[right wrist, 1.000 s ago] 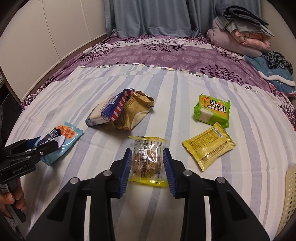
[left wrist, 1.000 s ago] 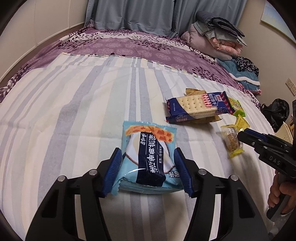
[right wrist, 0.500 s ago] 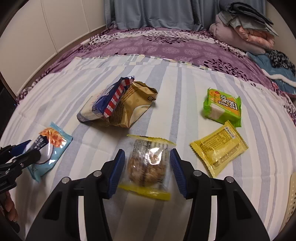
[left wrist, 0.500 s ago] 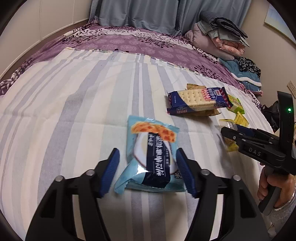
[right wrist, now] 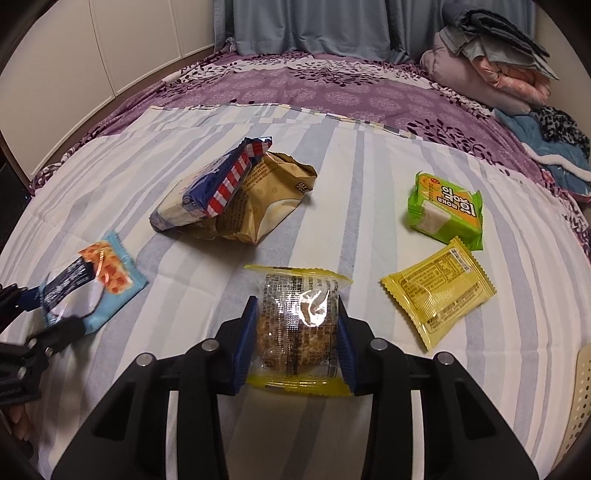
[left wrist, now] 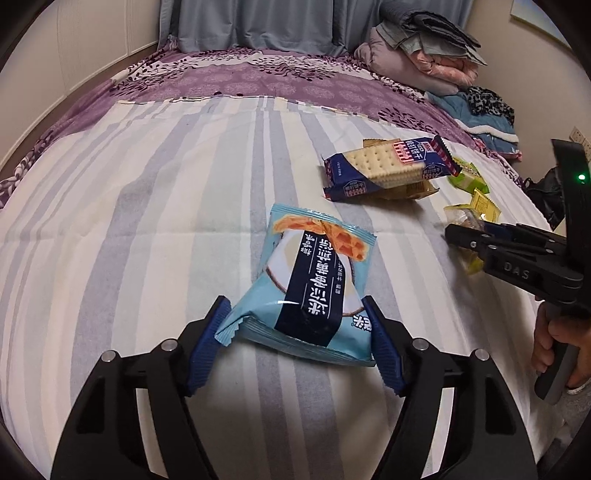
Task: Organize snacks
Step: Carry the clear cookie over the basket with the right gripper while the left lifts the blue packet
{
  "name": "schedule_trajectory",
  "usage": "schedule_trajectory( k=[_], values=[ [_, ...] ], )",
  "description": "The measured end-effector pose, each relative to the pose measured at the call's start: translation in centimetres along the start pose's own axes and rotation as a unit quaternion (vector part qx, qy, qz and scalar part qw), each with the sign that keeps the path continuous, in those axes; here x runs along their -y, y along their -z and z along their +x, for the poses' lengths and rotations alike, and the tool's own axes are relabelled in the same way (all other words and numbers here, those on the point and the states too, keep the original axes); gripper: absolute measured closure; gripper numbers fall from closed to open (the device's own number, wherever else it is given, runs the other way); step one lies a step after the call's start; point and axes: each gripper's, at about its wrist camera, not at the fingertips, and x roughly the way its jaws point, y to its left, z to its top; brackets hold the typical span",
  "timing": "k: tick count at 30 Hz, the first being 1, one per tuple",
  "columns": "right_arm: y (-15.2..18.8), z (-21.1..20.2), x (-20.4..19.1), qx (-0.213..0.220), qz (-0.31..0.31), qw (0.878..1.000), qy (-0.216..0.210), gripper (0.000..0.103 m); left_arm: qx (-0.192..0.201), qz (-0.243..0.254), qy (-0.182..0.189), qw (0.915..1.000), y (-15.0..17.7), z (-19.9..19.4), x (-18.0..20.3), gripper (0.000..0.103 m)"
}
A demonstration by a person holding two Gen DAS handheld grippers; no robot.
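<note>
Between the blue pads of the right gripper [right wrist: 295, 343] sits a clear-and-yellow packet of grain cake [right wrist: 298, 325]; both pads press its sides, jaws clamped on it, packet low over the striped sheet [right wrist: 369, 177]. Jaws closed in on it within the last moments.

Left gripper [left wrist: 295, 343]: jaws have just been opening. Light-blue snack pack [left wrist: 314, 280] lies between the pads, near end lifted a little off the sheet. Left pad meets the crimped corner, right pad is at the pack's edge; no squeeze visible, so I read the grip as slack.

Surface: bed with a grey, cream and pale-blue striped sheet, creased across the middle. Beyond it, a purple floral bedspread [right wrist: 332, 85], then grey-blue curtains [right wrist: 314, 26]. Pale panelled wall at left. Folded bedding [right wrist: 498, 62] is piled at the far right corner, a blue blanket below it.

Other items, right view: blue cracker pack with red-and-white striped end [right wrist: 218, 184] resting on a tan crumpled bag [right wrist: 269, 199], up-left of the held packet, apart from it. Green snack pack [right wrist: 445, 210] far right; yellow packet [right wrist: 439, 291] just below it, near the right pad but not touching. Perforated cream basket rim [right wrist: 580, 398] at the right edge.

Left view: a hand [left wrist: 561, 339] holds the right gripper's handle at the right margin; that gripper partly hides the yellow packets.
</note>
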Motion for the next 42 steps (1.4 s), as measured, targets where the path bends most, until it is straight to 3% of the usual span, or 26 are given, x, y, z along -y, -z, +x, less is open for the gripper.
schedule_trajectory(
  k=[3,12,24,35,42],
  values=[
    [0.3,-1.1,0.4,0.009,0.009,1.000,-0.006,0.064,0.008,0.010,-0.002,0.9999,0.0,-0.4,0.4,0.038],
    [0.5,-5.6,3.0,0.053,0.047,0.997,-0.018,0.064,0.044,0.014,0.011,0.9989,-0.6,-3.2,1.9,0.039],
    [2.2,-12.6,8.6,0.126,0.107,0.986,-0.005,0.064,0.083,0.054,0.026,0.9948,-1.9,-7.2,6.8,0.039],
    [7.4,-19.6,17.8,0.180,0.187,0.964,0.062,0.064,0.100,0.099,0.058,0.9884,-2.6,-9.2,13.3,0.039],
    [11.6,-22.1,23.3,0.187,0.235,0.947,0.113,0.064,0.102,0.134,0.078,0.9826,-3.0,-9.7,17.7,0.039]
  ],
)
